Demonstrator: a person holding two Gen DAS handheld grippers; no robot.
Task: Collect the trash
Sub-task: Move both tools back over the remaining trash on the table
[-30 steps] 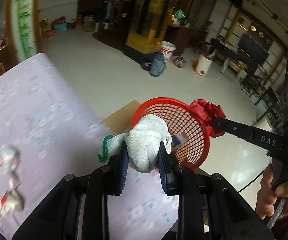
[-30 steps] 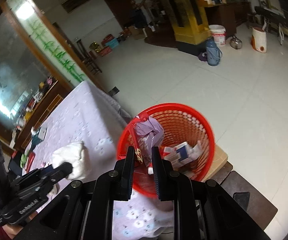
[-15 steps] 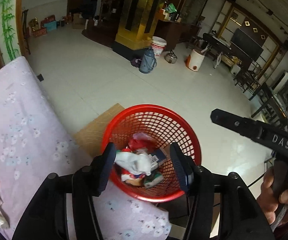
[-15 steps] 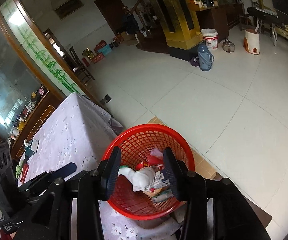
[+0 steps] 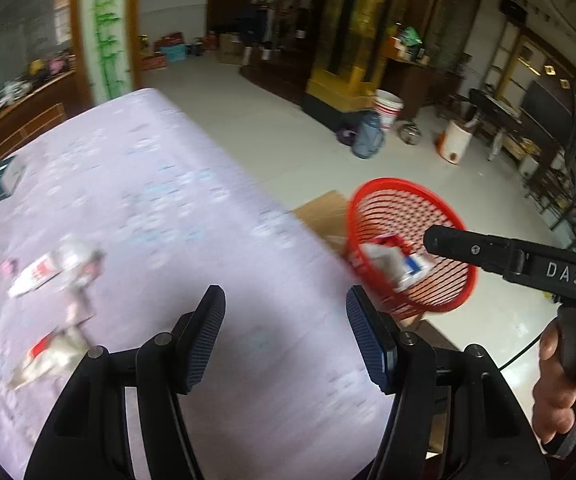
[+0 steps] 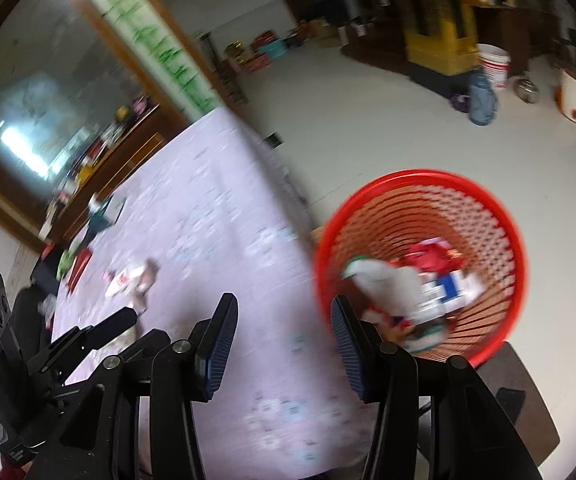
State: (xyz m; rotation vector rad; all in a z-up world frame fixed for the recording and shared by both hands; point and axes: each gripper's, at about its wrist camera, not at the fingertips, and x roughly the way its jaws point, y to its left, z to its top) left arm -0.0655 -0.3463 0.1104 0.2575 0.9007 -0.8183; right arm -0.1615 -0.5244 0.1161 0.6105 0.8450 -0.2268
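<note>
Left wrist: both fingers now spread, empty — glove [image 6: 384,284] dropped in basket [image 6: 420,178]

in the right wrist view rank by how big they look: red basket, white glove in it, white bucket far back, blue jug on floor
1. red basket
2. white glove
3. white bucket and blue jug: look alike, both far away, so unranked.

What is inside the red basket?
In the red basket lie a white glove, something red and a blue-and-white packet. Whatever lies beneath them is covered.

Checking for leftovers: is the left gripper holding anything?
No, the left gripper is open and empty above the tablecloth.
</note>
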